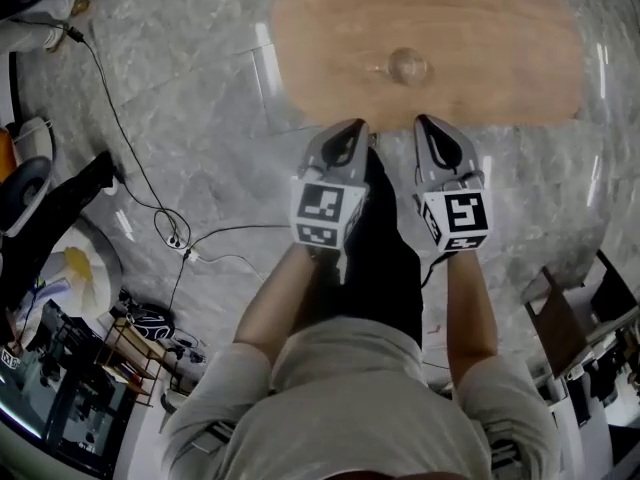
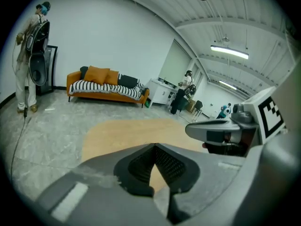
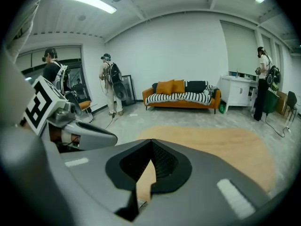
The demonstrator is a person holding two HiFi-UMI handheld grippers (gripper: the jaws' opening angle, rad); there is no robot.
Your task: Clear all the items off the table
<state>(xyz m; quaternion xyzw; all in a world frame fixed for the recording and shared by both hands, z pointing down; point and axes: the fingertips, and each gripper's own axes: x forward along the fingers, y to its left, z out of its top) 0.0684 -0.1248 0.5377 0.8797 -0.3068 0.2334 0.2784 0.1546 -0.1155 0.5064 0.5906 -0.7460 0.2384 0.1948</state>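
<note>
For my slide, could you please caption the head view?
Left gripper and right gripper, shut, face a table holding a glass.

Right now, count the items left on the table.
1. A clear glass item sits near the middle of the wooden table, ahead of the left claw and right claw. Their tips may hide something at the near edge.

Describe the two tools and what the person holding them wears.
Both are grey with tapered jaws and black ribbed pads. The left tool and right tool each carry a white cube with black square markers. The person wears a light short-sleeved shirt.
</note>
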